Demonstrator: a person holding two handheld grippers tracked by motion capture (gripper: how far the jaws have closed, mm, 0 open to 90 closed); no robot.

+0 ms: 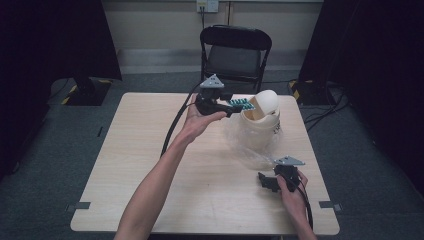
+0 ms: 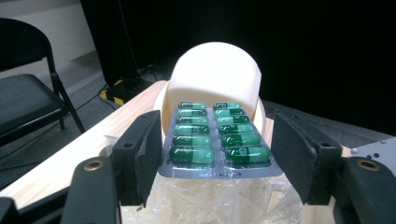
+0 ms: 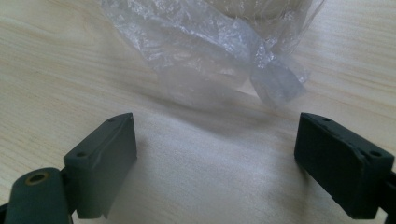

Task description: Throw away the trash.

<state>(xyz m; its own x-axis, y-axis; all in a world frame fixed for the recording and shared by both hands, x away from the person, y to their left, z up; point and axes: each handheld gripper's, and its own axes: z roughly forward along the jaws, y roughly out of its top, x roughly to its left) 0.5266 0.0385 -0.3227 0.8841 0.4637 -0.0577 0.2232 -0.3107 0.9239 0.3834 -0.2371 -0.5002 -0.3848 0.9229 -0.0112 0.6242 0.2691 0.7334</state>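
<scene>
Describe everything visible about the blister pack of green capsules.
The blister pack is a flat silvery foil card with clear bubbles holding two columns of five capsules, each half dark and half lighter green, all cells filled. The left gripper clamps it by its two long edges, holding it about level in the air. It points at the cream swing-lid bin just beyond, above the bin's clear liner bag. Nothing else touches it.

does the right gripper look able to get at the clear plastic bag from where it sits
Probably yes: the right gripper rests open on the table, the plastic bag lies just ahead of it, and nothing stands between them.
</scene>
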